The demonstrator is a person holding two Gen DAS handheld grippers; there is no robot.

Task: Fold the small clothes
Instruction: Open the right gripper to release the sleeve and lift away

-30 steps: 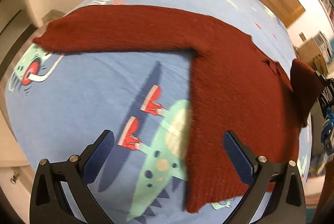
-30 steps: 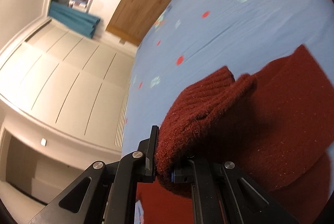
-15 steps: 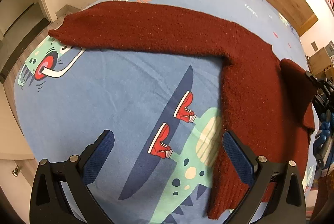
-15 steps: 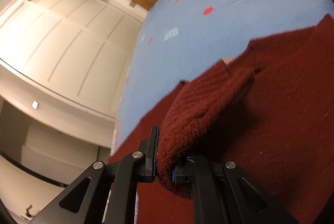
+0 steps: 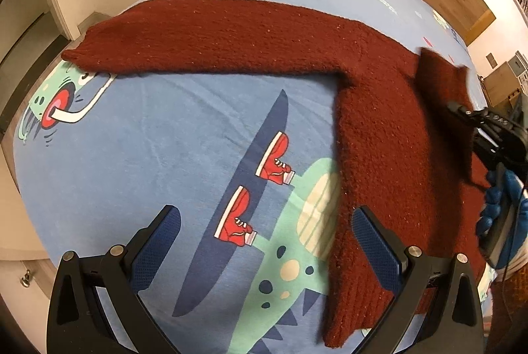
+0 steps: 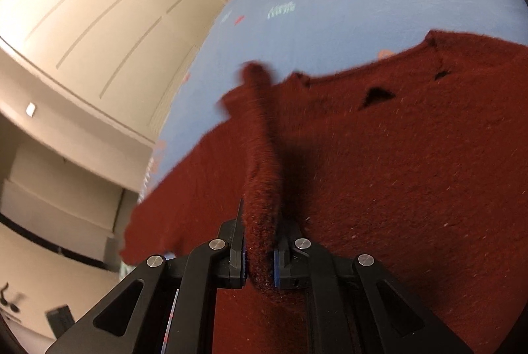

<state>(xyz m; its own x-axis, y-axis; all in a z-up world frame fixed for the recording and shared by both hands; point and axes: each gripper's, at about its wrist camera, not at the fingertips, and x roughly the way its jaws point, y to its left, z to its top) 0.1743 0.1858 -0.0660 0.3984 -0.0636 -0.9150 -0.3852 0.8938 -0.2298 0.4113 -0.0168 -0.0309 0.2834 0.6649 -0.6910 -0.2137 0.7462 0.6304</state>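
Roughly, only the first fold is under way. A blue printed bedspread (image 5: pixel 165 129) is the working surface, and a dark red knitted sweater (image 5: pixel 389 156) is laid flat on it, with the dinosaur print of the bedspread just beside its hem.

One sleeve (image 5: pixel 214 34) is stretched out straight from the body, well away from the hem, and is not yet folded. The other sleeve (image 6: pixel 260 162) is lifted and carried over the body of the sweater; its cuff is pinched between the pads of the right gripper (image 6: pixel 260 265), whose jaws are pressed together on the knit. It is not yet laid down, judging by the raised ridge of fabric above the body.

The left gripper (image 5: pixel 265 241) is spread wide with nothing between its jaws; it hangs over the bedspread at the sweater's side edge, one finger (image 5: pixel 376 238) above the ribbed hem.

Left to do, as judged: second sleeve laid in, then the body folded over. The neckline (image 6: pixel 376 96) is seen lying flat, near the far edge of the sweater.
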